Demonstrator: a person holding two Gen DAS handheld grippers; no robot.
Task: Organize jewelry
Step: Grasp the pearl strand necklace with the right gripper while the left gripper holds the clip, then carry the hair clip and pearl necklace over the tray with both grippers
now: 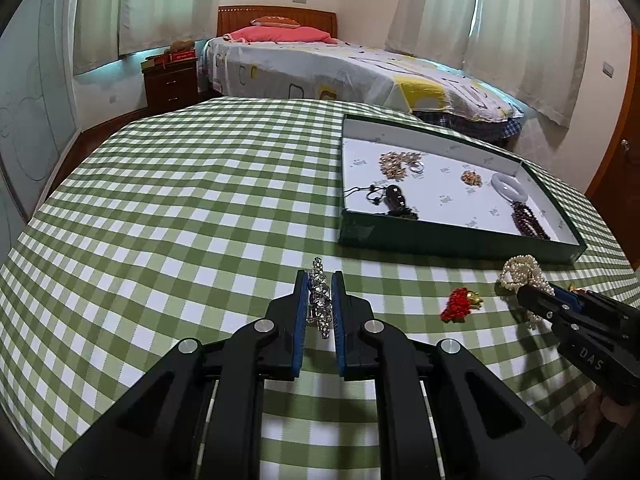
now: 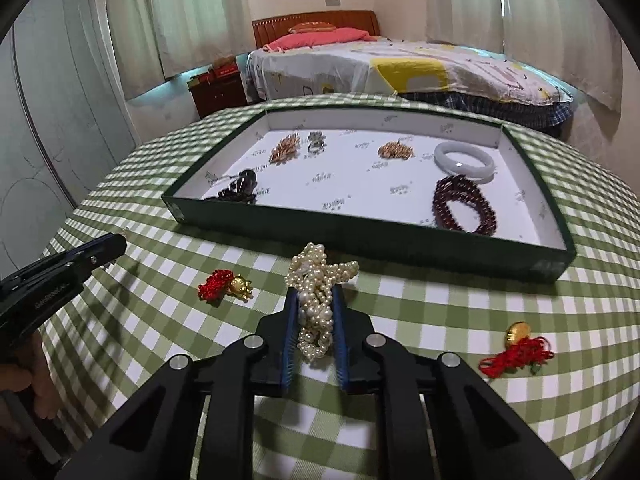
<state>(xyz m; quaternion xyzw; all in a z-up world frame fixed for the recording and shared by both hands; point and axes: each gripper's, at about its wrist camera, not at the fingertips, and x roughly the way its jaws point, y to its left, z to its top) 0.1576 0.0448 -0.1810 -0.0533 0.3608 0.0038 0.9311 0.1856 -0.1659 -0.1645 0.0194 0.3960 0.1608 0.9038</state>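
Observation:
My left gripper (image 1: 320,280) is shut on a silver rhinestone piece (image 1: 320,300), low over the green checked tablecloth. My right gripper (image 2: 316,294) is shut on a bundle of white pearl strands (image 2: 316,280) that rests on the cloth just in front of the tray; it also shows in the left wrist view (image 1: 536,296). The dark green tray (image 2: 360,236) with a white floor holds a white jade bangle (image 2: 464,160), dark red bead bracelets (image 2: 464,208), gold pieces (image 2: 396,150), a silver ring (image 2: 316,142) and a black pendant (image 2: 240,190).
Two red-cord gold charms lie on the cloth: one (image 2: 226,286) between the grippers, also in the left wrist view (image 1: 460,304), one (image 2: 516,348) at the right. A bed (image 1: 340,64) and a nightstand (image 1: 172,80) stand beyond the table.

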